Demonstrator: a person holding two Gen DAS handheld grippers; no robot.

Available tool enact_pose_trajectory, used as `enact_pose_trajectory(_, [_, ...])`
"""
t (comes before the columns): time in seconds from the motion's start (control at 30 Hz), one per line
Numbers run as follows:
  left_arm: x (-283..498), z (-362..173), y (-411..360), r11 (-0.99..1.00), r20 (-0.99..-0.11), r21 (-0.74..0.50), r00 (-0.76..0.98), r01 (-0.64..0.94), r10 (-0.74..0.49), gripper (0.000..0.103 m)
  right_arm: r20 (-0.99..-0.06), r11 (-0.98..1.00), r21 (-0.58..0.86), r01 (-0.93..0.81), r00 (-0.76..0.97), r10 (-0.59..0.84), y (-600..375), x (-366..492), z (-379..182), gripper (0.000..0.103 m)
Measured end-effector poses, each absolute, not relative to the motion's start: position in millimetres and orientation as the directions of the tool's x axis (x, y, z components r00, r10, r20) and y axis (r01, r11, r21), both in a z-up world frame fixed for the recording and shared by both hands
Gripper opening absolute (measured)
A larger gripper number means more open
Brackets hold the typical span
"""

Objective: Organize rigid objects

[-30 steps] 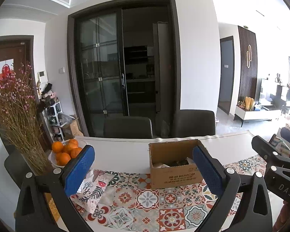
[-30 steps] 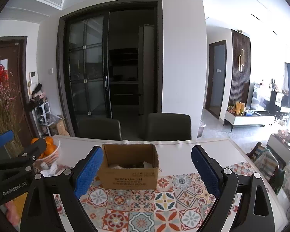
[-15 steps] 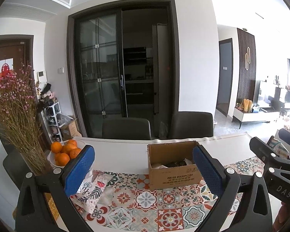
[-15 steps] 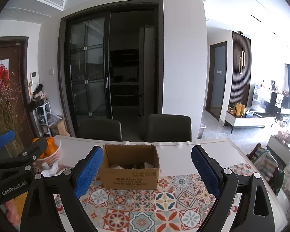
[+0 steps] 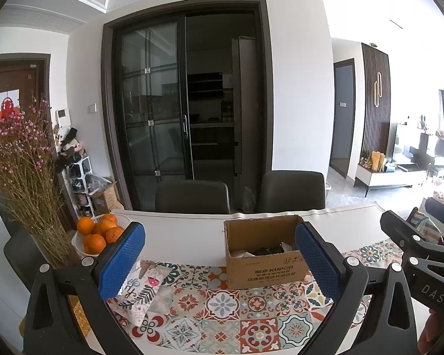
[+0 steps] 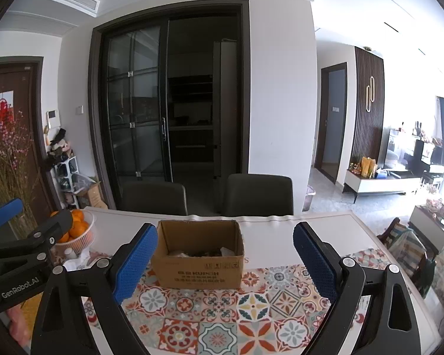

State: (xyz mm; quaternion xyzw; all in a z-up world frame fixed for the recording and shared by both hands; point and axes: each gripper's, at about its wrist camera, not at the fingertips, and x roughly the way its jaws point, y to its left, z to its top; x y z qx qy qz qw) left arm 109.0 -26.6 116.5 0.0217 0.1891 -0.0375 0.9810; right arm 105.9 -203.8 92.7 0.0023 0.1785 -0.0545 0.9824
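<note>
Both hand-held grippers, left (image 5: 219, 261) and right (image 6: 225, 261), hover released and empty; approach the open brown cardboard box (image 6: 199, 254) from above, centring one item between pads.

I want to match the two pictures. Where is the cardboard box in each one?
Left wrist view: cardboard box right of center, beside the right blue pad.
Right wrist view: cardboard box left of center, near the left blue pad.
Shared landmark: bowl of oranges.
</note>
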Motion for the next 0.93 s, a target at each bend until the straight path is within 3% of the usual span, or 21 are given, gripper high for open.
enact_pose_trajectory(0.93, [109.4,115.8,-25.4,0.996,-0.374,0.032,0.925,0.079,-0.061,0.103,-0.354,0.995,-0.012,0.103,0.930,-0.101,-203.7,104.0,91.2,0.094])
